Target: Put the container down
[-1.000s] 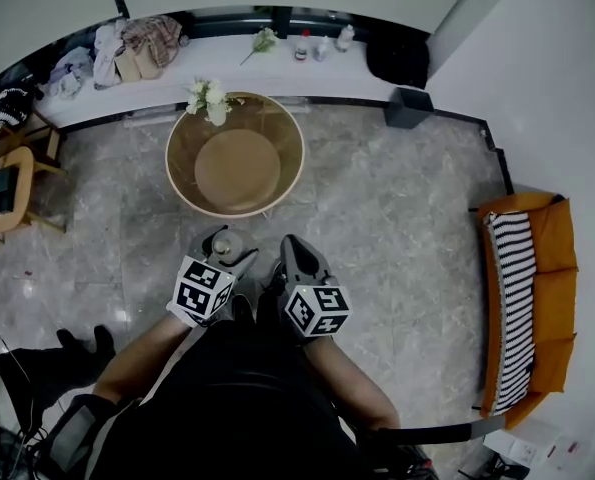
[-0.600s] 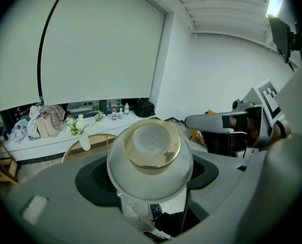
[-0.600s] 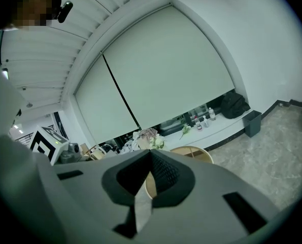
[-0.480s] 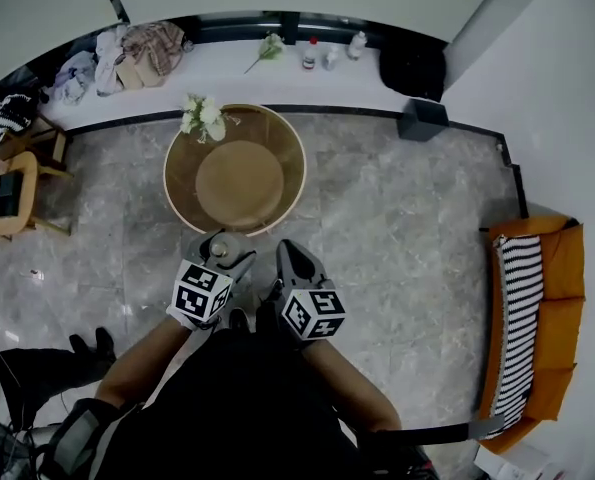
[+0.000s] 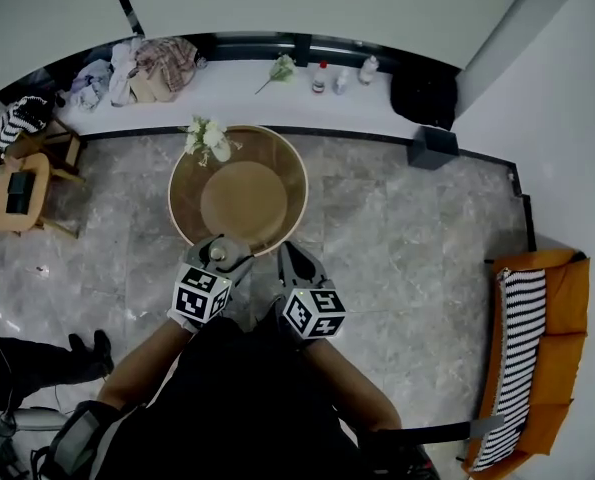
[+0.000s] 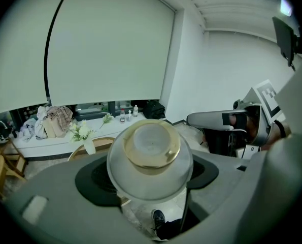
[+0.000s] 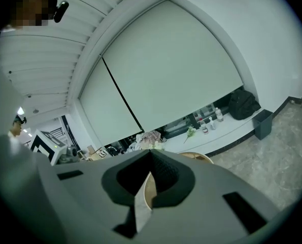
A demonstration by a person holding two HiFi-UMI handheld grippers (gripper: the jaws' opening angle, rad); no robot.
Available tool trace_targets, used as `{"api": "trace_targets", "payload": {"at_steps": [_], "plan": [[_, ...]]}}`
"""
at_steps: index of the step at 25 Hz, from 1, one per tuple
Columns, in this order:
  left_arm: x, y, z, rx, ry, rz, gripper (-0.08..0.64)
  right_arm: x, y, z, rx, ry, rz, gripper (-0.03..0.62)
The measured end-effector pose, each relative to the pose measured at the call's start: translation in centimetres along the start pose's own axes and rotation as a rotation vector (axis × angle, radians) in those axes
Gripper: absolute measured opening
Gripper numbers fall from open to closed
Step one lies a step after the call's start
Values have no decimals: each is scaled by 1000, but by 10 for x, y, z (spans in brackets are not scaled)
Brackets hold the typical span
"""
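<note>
A clear glass container (image 6: 149,159) with a gold lid sits clamped between the jaws of my left gripper (image 5: 217,255), which is shut on it; in the head view the container (image 5: 217,252) shows just above the marker cube, over the near rim of the round table (image 5: 182,218). My right gripper (image 5: 295,262) hangs beside it to the right, jaws closed together with nothing between them. In the right gripper view the jaws meet at the tips (image 7: 151,154). The round wooden table (image 7: 196,157) lies just ahead in that view.
A vase of white flowers (image 5: 209,136) stands on the table's far left rim. A white ledge (image 5: 277,93) along the wall carries small bottles (image 5: 322,78), a flower and a heap of clothes (image 5: 147,66). A wooden chair (image 5: 17,193) stands left, an orange sofa (image 5: 537,358) right.
I have moved forward toward the round table. Both grippers now reach its near rim, the left still carrying the container.
</note>
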State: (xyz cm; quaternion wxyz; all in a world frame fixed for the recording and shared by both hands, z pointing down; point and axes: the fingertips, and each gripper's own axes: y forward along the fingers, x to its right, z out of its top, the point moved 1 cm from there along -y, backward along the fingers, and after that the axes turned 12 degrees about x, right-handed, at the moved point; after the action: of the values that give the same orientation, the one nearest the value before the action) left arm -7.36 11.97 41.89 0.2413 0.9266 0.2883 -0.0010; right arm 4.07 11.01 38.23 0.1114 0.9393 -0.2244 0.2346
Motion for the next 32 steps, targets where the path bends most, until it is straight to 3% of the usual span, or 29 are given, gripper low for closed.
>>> {"api": "trace_targets", "payload": {"at_steps": [9, 19, 32], "plan": [[-3, 19, 14, -3, 7, 16, 341, 26, 4, 10, 7, 32, -32, 6], [-12, 47, 5, -40, 0, -45, 341, 43, 19, 4, -1, 44, -95, 6], [-81, 110, 34, -56, 9, -134, 341, 59, 100, 11, 0, 29, -183, 6]]}}
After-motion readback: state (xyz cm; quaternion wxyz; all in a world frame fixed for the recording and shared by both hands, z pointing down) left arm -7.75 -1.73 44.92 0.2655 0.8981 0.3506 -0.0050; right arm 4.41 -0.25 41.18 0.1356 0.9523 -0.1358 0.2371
